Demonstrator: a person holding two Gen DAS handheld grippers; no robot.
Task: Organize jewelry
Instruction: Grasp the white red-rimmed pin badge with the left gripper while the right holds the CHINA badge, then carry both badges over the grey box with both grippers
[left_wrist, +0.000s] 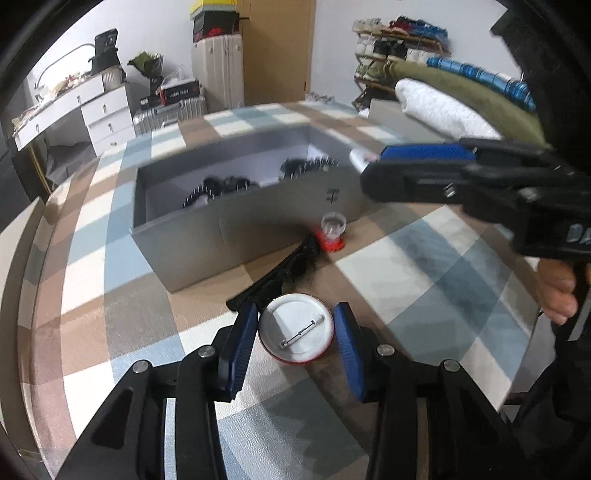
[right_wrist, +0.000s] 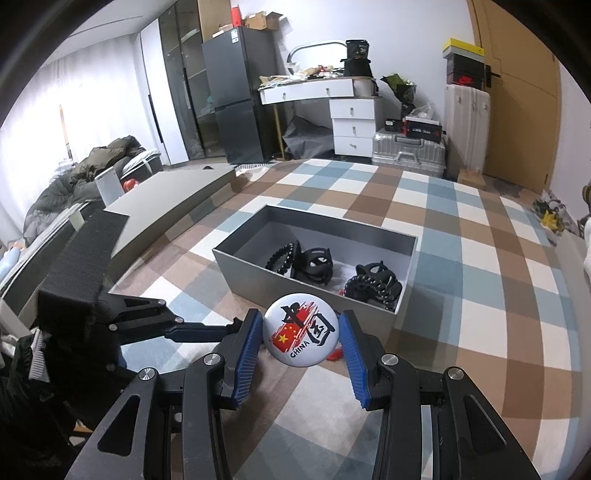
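Two claws, two badges: the left gripper (left_wrist: 296, 312) pinches the plain badge (left_wrist: 295, 332), which is turned pin-side up low over the checked table (left_wrist: 424, 295). Both blue pads look pressed to its red rim. The right gripper (right_wrist: 300, 319) clamps the China badge (right_wrist: 300, 334) face up, just short of the grey box (left_wrist: 258, 229).

The step in hand appears to be carrying both badges into that box. To do it well, each claw should keep its squeeze across the widest part of the rim, since a round, slick disc may squirt out if the grip drifts off centre. The left claw needs to rise clear of the black strip (left_wrist: 280, 273) lying just ahead of it and then clear the near wall. Each badge is best let go low over bare floor inside the box, not on top of what already lies there.

The count:
- two badges
- one box
- one black strip on the table
- one clear cap (left_wrist: 334, 223) standing on one red piece (left_wrist: 332, 243) by the box wall

Inside the box lie a bead bracelet (right_wrist: 282, 254), a claw clip (right_wrist: 318, 263) and a dark chain tangle (right_wrist: 373, 283). How many pieces make up the tangle cannot be told.
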